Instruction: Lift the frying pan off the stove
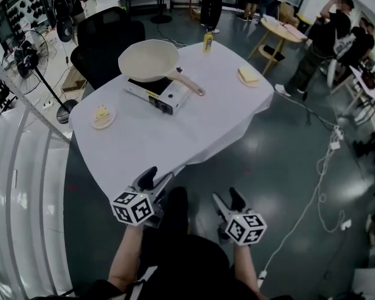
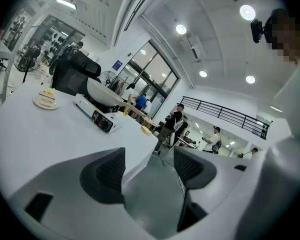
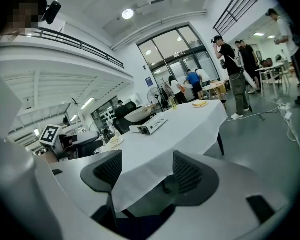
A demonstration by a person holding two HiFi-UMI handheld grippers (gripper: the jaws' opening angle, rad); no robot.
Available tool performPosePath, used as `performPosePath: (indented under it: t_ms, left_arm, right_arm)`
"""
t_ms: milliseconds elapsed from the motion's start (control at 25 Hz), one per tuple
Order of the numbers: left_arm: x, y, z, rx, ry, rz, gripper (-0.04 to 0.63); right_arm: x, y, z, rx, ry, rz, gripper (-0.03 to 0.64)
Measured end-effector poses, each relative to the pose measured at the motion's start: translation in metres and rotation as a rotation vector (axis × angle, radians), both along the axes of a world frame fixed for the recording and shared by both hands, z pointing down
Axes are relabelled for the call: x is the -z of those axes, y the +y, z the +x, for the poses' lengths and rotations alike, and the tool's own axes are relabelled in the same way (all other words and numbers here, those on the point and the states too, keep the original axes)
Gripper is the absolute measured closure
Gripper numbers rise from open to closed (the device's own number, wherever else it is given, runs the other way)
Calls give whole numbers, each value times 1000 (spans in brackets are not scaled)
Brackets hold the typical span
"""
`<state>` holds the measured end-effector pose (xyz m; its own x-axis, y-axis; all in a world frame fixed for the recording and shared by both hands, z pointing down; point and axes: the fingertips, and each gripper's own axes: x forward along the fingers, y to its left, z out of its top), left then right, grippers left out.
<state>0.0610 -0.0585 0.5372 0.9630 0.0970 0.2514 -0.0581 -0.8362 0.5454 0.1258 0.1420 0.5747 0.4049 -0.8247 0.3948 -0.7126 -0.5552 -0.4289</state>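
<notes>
Two wide, empty claws: left gripper (image 1: 156,180) and right gripper (image 1: 229,199) hang off the table's (image 1: 194,130) near edge; the frying pan (image 1: 149,60) on the stove (image 1: 157,92) (handle (image 1: 190,84) facing them) is not yet reached.

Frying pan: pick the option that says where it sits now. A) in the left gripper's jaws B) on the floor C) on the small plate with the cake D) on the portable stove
D: the frying pan rests on the portable stove on the table, while the left gripper and right gripper are open, short of it.
</notes>
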Motion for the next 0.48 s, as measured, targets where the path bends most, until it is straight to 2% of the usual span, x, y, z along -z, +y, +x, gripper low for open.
performPosePath:
  t_ms: [240,480]
  left_arm:
    - [-5,-8,15,-2,-20,-4,307]
    - [-6,-13,63,-16,-18,-4,307]
  right_arm:
    - [0,-7,6,21,-3,-5,308]
    - [-3,-20,50,21,-2,9,308]
